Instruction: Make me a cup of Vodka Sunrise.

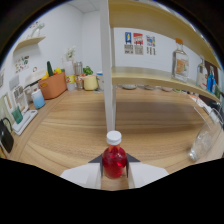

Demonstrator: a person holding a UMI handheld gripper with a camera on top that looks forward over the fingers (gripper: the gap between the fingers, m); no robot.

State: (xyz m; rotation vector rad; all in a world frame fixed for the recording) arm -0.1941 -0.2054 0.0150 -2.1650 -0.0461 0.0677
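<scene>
A: Jaws state?

B: Gripper [114, 172], jaws clenched on a small bottle of red liquid [114, 161]. Both fingers [95, 172] press its sides, one each side. White screw cap [114, 137] on, bottle upright.

A: Bottle on the tabletop or lifted?

B: Can't tell, its base is hidden between the fingers. The wooden tabletop [75, 125] runs out beyond it.

A: What's ahead?

B: White vertical post [107, 70] straight beyond the bottle, carrying a wooden shelf [160, 77] that runs off to the right. On that shelf a clear glass bottle with an orange-brown cap [180, 61], pale liquid inside, more bottles farther right, too small to name. A second shelf level sits above it.

A: Any glass?

B: Clear empty glass [201, 145] near the right edge of the tabletop, well apart from the red bottle, looks tilted or lying on its side, can't be sure.

A: Far side?

B: At the tabletop's far left corner: orange pot [52, 85] with a green plant, yellow mug [90, 82] next to it, a metal cup [78, 67] behind. White-and-blue container [38, 98] along the left edge, small framed cards beside it.

A: Wall?

B: White, three small posters [139, 43] pinned beyond the shelf. Small wall shelf [30, 42] high up on the left.
</scene>
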